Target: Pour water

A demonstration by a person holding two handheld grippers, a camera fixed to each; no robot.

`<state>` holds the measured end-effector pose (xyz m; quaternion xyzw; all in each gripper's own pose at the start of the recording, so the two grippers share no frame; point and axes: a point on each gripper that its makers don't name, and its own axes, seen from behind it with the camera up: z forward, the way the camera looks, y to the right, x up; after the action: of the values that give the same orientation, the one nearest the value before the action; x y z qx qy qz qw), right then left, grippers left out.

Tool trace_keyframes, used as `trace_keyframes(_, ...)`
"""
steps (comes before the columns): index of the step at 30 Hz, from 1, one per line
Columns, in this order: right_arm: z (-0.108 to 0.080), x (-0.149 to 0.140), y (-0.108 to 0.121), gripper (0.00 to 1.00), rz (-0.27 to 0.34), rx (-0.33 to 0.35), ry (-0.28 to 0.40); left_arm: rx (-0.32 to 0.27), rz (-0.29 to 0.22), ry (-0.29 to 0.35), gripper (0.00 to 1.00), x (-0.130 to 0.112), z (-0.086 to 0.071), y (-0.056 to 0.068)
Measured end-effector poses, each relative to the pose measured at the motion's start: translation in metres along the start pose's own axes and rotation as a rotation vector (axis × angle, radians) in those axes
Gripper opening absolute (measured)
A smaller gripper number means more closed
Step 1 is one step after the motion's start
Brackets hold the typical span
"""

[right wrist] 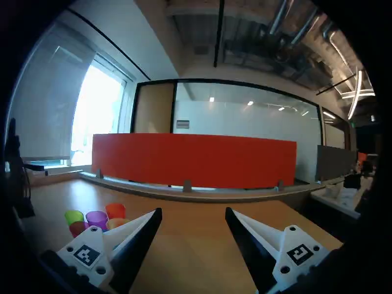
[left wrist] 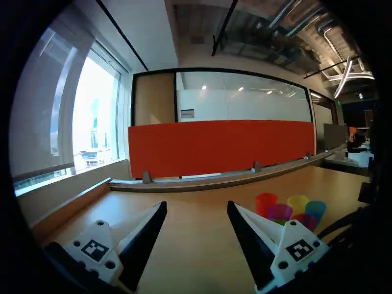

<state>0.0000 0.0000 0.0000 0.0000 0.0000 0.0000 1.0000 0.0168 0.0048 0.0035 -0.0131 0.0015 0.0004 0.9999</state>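
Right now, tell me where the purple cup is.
Left gripper view, lower right: the purple cup stands on the wooden desk between the orange cup and yellow cup.

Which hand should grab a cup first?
Probably left, though it's close. The left gripper and right gripper are both open and empty. The cups look slightly bigger, so nearer, in the left gripper view, just right of it.

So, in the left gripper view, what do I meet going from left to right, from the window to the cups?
window → orange cup → purple cup → yellow cup → blue cup. The pink cup overlaps these, so I leave it out.
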Motion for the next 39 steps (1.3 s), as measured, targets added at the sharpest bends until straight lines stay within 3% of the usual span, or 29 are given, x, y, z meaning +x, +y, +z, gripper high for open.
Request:
trace_keyframes(9, -0.001, 0.004, -0.002, 1.00, -0.005, 0.014, -0.004, -0.033, 0.000, -0.004, 0.91, 0.011, 0.002, 0.006)
trace_keyframes(15, -0.001, -0.001, -0.009, 1.00, -0.016, 0.067, -0.039, -0.074, 0.018, -0.025, 0.91, 0.013, 0.004, 0.012)
trace_keyframes(23, -0.002, -0.017, -0.040, 1.00, -0.039, 0.224, -0.139, -0.211, 0.068, -0.075, 0.91, 0.008, 0.009, 0.034)
trace_keyframes(29, -0.006, -0.030, -0.065, 1.00, -0.062, 0.350, -0.220, -0.314, 0.102, -0.166, 0.91, -0.014, 0.014, 0.052)
trace_keyframes(39, -0.015, -0.047, -0.095, 1.00, -0.171, 0.531, -0.307, -0.470, 0.146, -0.298, 0.91, -0.046, 0.016, 0.078)
